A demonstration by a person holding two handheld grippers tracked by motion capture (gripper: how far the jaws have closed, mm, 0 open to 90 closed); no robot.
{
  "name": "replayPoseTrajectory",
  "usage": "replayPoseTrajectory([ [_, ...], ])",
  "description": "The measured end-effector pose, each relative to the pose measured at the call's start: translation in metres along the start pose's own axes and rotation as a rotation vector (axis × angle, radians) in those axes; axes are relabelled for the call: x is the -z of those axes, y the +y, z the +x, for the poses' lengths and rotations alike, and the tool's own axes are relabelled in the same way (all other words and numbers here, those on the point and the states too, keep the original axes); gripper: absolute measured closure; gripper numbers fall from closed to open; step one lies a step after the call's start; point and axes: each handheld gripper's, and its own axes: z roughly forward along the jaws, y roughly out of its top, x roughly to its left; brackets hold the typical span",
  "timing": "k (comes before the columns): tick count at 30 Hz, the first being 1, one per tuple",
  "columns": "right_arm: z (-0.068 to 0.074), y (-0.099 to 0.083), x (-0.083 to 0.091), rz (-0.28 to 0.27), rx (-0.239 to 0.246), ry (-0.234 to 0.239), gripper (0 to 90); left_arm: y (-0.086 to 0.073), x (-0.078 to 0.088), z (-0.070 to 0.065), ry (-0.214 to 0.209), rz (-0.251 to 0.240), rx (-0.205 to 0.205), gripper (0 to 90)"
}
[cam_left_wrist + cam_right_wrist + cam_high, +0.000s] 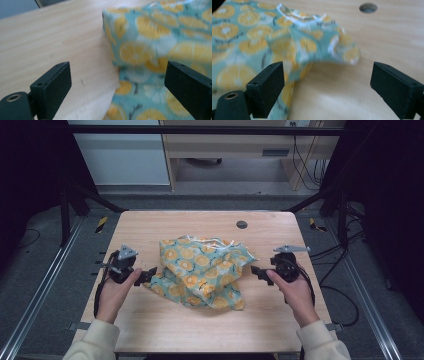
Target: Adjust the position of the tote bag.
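A crumpled cloth (202,272) printed with orange slices on teal lies between the two tools on the wooden surface (150,320). The left tool (148,276) sits just beside the cloth's near-left edge, its jaws spread wide with nothing clamped; in the left gripper view the fabric (155,50) lies ahead of and partly between them. The right tool (259,272) has its jaws apart too (empty as well), with the cloth's corner (347,53) just ahead of it. A dark round hole (368,7) lies beyond.
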Motion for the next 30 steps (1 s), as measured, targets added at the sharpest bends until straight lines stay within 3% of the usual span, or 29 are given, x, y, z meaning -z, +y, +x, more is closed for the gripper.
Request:
replayPoseTrajectory([
  [3, 0.003, 0.027, -0.014, 0.011, 0.004, 0.008, 11.3, 0.022, -0.007, 0.001, -0.012, 0.017, -0.015, 6.8],
  [4, 0.003, 0.042, -0.026, 0.027, 0.003, 0.004, 10.8, 0.028, -0.010, 0.001, -0.012, 0.024, -0.021, 6.6],
  [6, 0.003, 0.048, -0.032, 0.040, 0.003, 0.003, 10.4, 0.038, -0.017, 0.001, -0.003, 0.041, -0.040, 6.6],
  [9, 0.003, 0.062, -0.062, 0.111, 0.003, -0.004, 8.9, 0.053, -0.032, 0.001, 0.017, 0.069, -0.054, 6.6],
  [13, -0.001, 0.065, -0.082, 0.159, 0.006, -0.022, 8.8, 0.059, -0.039, 0.000, 0.013, 0.069, -0.050, 6.6],
  [14, -0.005, 0.062, -0.094, 0.182, 0.000, -0.015, 8.1, 0.061, -0.043, -0.001, 0.008, 0.075, -0.057, 6.6],
  [20, -0.013, 0.054, -0.109, 0.265, -0.025, -0.032, 7.5, 0.061, -0.050, -0.007, -0.010, 0.098, -0.081, 6.6],
  [23, -0.013, 0.049, -0.113, 0.267, -0.035, -0.002, 7.8, 0.060, -0.052, -0.011, -0.007, 0.101, -0.088, 6.6],
  [26, -0.009, 0.045, -0.117, 0.282, -0.032, 0.001, 15.7, 0.059, -0.051, -0.012, -0.010, 0.101, -0.087, 6.6],
  [28, -0.006, 0.040, -0.119, 0.296, 0.000, 0.013, 40.3, 0.058, -0.051, -0.014, -0.010, 0.106, -0.090, 6.5],
  [29, -0.006, 0.040, -0.119, 0.296, 0.000, 0.013, 40.3, 0.057, -0.051, -0.014, -0.012, 0.105, -0.091, 6.5],
  [30, -0.005, 0.040, -0.119, 0.290, 0.016, 0.018, 51.9, 0.057, -0.051, -0.014, -0.012, 0.102, -0.089, 6.5],
])
